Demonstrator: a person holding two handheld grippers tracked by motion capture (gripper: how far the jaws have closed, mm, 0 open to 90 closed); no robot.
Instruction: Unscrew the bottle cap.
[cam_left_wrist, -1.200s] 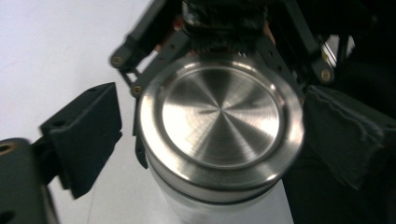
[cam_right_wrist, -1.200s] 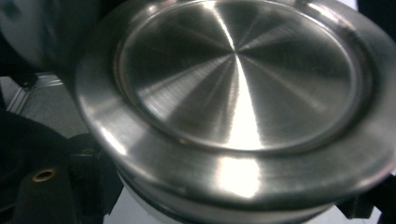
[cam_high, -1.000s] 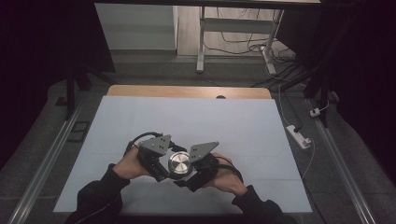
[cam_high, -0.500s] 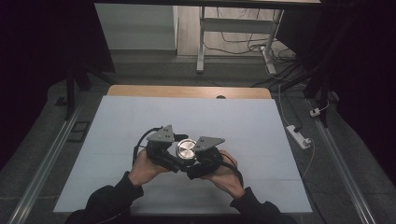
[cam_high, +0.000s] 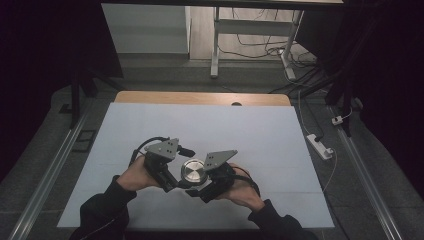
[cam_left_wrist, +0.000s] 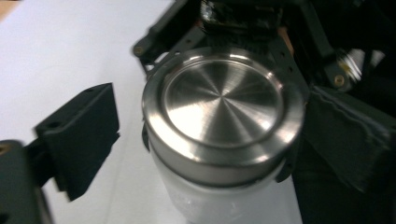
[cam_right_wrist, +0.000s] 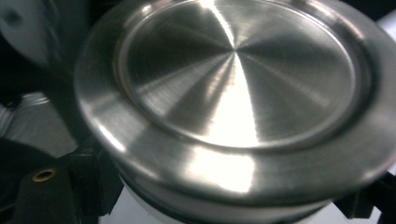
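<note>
A white jar with a brushed steel lid (cam_high: 194, 171) sits between my two grippers near the table's front. My right gripper (cam_high: 204, 181) comes in from the right and is shut on the jar just under the lid rim (cam_right_wrist: 233, 93); its jaws hug both sides. My left gripper (cam_high: 181, 176) comes in from the left. In the left gripper view its left finger (cam_left_wrist: 81, 135) stands clear of the jar's white body (cam_left_wrist: 224, 200), with bare table between them, and its other finger (cam_left_wrist: 345, 135) lies close beside the jar. Both hands hold the gripper handles.
The white table sheet (cam_high: 250, 130) stretches far and to both sides, ending in a wooden strip (cam_high: 200, 97). A white power strip (cam_high: 320, 145) lies on the floor at the right. Metal stand legs (cam_high: 216, 45) and cables are beyond the table.
The jar and both grippers moved away from the person half a second ago, then came back nearer. The left hand has shifted a little to the right since the first frame.
</note>
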